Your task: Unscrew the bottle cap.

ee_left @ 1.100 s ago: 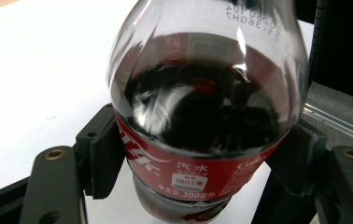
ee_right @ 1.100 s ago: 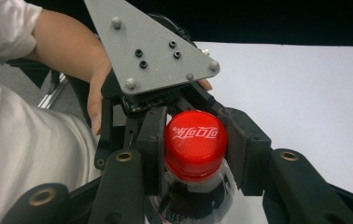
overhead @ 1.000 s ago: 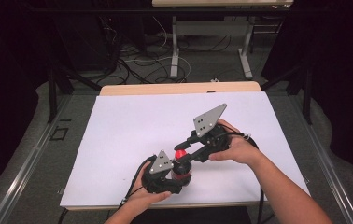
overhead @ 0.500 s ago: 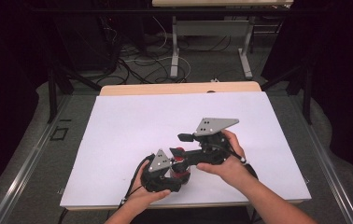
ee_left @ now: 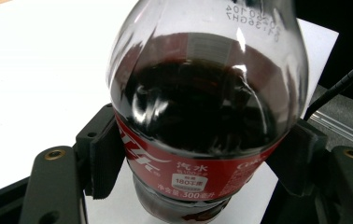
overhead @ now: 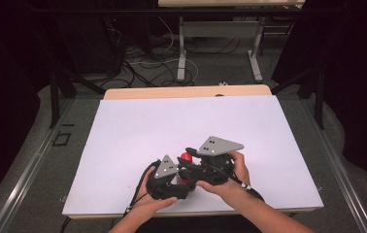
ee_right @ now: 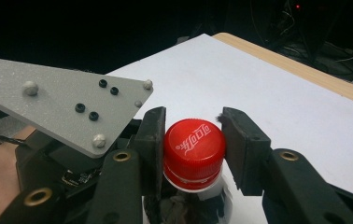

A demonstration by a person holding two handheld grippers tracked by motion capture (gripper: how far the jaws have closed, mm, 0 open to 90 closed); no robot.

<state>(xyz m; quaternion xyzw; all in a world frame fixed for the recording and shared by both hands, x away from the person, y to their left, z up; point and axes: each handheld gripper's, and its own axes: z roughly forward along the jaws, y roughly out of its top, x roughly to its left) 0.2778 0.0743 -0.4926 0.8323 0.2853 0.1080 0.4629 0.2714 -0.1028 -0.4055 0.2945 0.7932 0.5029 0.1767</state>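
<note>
The cola bottle [ee_left: 207, 116] is held upright above the near part of the white worktop [overhead: 138, 126], its long axis vertical and its neck pointing up. The left claw [ee_left: 202, 172] is clenched on the body at the label. The right claw [ee_right: 193, 144] brackets the red cap [ee_right: 194, 151]: 1 jaw touches, the other is slightly apart, so it is not yet clenched. The cap looks still on; gripping and unscrewing are judged to remain.
</note>
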